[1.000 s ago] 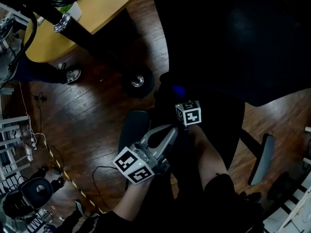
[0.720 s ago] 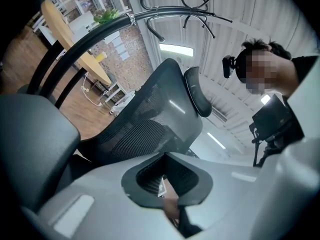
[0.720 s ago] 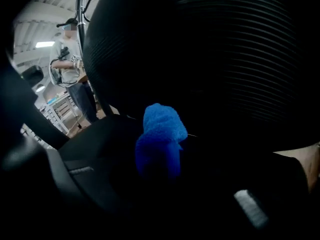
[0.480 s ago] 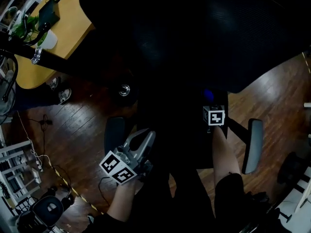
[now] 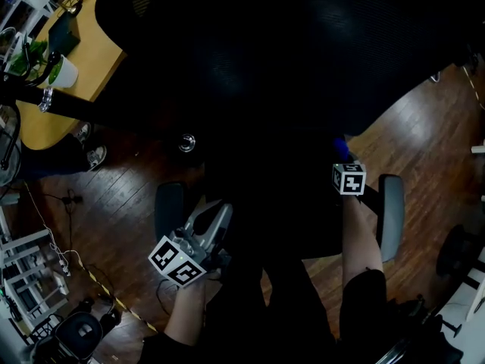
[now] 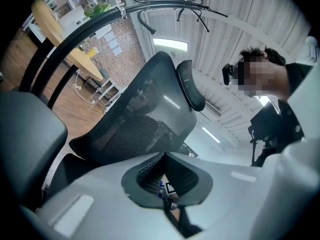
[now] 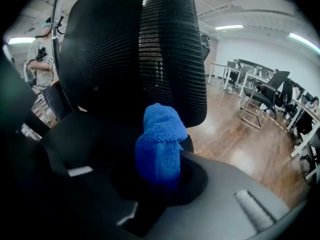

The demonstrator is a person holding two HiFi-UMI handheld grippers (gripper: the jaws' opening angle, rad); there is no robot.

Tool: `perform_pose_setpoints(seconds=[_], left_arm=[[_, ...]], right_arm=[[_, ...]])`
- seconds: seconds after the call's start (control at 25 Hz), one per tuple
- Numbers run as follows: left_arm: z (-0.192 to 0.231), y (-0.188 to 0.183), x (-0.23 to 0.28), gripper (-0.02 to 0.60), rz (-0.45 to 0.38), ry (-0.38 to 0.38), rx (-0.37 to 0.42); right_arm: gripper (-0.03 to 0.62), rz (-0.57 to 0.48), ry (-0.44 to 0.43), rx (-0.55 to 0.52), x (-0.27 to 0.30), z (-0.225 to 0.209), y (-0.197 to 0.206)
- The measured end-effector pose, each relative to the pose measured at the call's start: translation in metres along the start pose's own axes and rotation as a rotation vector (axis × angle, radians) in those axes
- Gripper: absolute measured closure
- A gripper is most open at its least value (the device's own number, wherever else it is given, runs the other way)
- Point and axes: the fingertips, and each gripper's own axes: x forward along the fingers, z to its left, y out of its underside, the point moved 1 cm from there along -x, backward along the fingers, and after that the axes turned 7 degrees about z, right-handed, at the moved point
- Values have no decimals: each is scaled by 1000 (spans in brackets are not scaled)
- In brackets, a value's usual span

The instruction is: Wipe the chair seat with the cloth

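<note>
The black office chair fills the head view, its mesh backrest (image 5: 303, 51) at the top and its dark seat (image 5: 280, 196) below. My right gripper (image 5: 342, 158) is over the seat's right side, shut on a bunched blue cloth (image 5: 340, 146). In the right gripper view the blue cloth (image 7: 159, 144) sticks up from the right gripper (image 7: 160, 170) in front of the backrest (image 7: 140, 49) and above the seat (image 7: 85, 134). My left gripper (image 5: 220, 208) hangs shut and holds nothing at the seat's left edge. The left gripper (image 6: 167, 183) points up at the backrest (image 6: 145, 119).
The chair's armrests (image 5: 168, 207) (image 5: 390, 214) flank the seat. A castor (image 5: 186, 142) shows on the wooden floor. A round wooden table (image 5: 53, 89) with a potted plant (image 5: 57, 67) stands far left. Other chairs (image 7: 265, 96) stand across the room, a person (image 7: 42, 59) behind the backrest.
My right gripper has carried the blue cloth to the right across the seat, toward the right armrest. The left gripper has stayed by the left armrest and tilted slightly.
</note>
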Motion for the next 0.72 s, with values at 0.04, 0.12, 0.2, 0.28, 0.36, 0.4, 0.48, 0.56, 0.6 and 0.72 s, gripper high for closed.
perform_pose_setpoints(seconds=[0.04, 0.12, 0.2, 0.28, 0.36, 0.4, 0.48, 0.56, 0.6, 0.72], left_arm=[[-2, 1, 0, 581, -3, 1, 1], [-5, 2, -3, 581, -10, 2, 0], [-6, 1, -7, 581, -21, 1, -5], [-7, -1, -12, 581, -36, -2, -7], [-8, -4, -17, 581, -49, -5, -8], [-8, -4, -19, 581, -53, -5, -9], [-10, -4, -24, 581, -65, -6, -13], [-11, -5, -29, 581, -79, -6, -19], [-11, -4, -32, 581, -84, -8, -21], [-8, -3, -38, 581, -93, -17, -27]], right_arm=[[557, -2, 9, -6, -2, -1, 0], [557, -13, 20, -27, -6, 7, -3], [557, -37, -29, -39, -5, 36, -9], [557, -50, -147, -52, -2, 90, -17], [557, -35, -274, -103, 6, 150, -20], [557, -31, -323, -136, 8, 179, -23], [557, -31, -394, -183, 10, 230, -33], [557, -32, -465, -183, 16, 278, -39], [557, -36, -495, -185, 17, 301, -42], [557, -46, -564, -203, 17, 361, -49]])
